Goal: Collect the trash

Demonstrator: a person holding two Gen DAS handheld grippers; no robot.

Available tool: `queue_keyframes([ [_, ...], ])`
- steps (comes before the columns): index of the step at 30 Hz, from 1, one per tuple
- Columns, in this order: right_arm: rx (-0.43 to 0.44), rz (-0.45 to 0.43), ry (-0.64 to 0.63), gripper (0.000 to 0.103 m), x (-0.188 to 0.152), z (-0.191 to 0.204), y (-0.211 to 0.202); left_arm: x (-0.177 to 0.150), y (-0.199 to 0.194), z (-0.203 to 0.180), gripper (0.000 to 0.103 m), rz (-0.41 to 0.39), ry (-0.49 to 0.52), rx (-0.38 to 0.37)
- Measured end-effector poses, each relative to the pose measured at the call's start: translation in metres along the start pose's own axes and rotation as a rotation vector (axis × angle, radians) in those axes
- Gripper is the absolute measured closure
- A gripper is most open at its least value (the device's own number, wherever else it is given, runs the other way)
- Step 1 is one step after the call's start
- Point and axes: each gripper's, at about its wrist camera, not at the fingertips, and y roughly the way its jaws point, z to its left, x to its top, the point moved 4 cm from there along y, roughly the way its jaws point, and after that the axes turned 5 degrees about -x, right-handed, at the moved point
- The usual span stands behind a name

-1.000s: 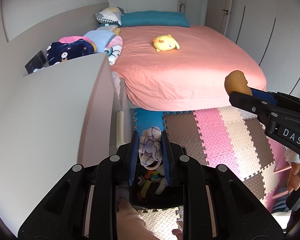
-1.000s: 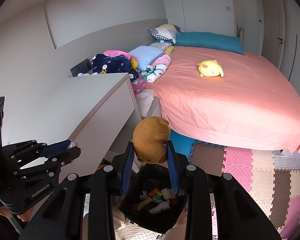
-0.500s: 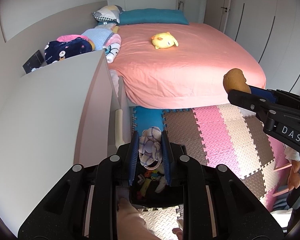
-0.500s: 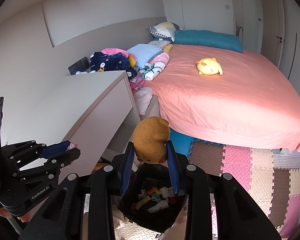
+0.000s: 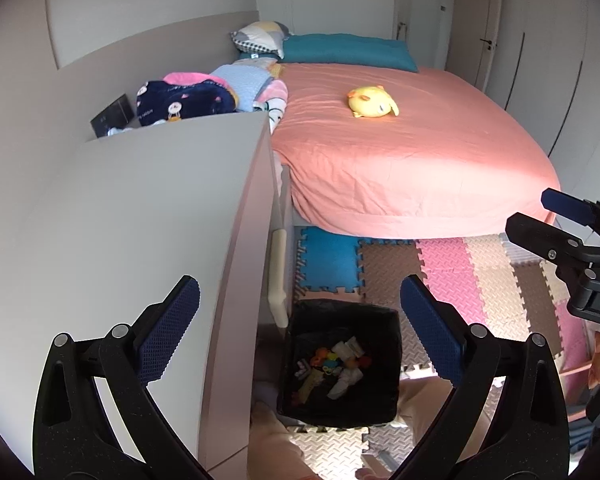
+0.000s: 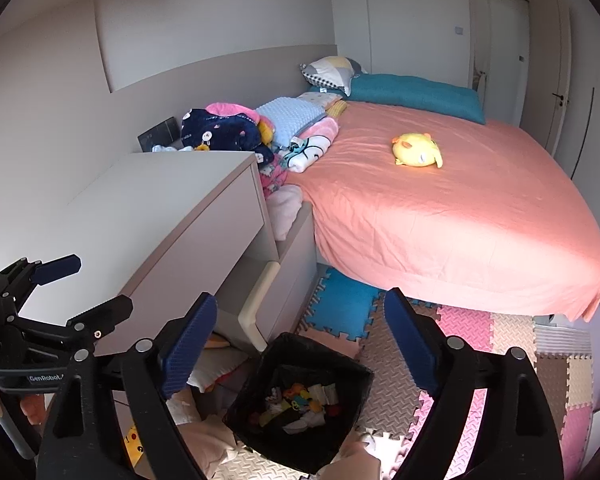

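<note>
Both claws hang over a black, bag-lined square trash bin (image 5: 342, 360) on the foam puzzle floor mat (image 5: 452, 276): the left gripper (image 5: 300, 332) and the right gripper (image 6: 300, 344) have just been opening, their blue pads now spread wide with nothing between them. The bin sits just below and between each pair of fingers, holding a small heap of mixed litter (crumpled white scraps, bright orange, yellow and blue bits). The likely trouble is a dropped item striking the rim and landing outside, or a lowered finger snagging the loose black liner and tipping the bin.
</note>
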Motion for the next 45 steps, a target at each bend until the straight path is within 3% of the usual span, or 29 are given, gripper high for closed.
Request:
queue_keyframes([
  [45, 0.006, 0.01, -0.015, 0.017, -0.0006, 0.0071, -0.0012, -0.0056, -0.0055, 0.001, 0.006, -0.013, 0.006, 0.014],
])
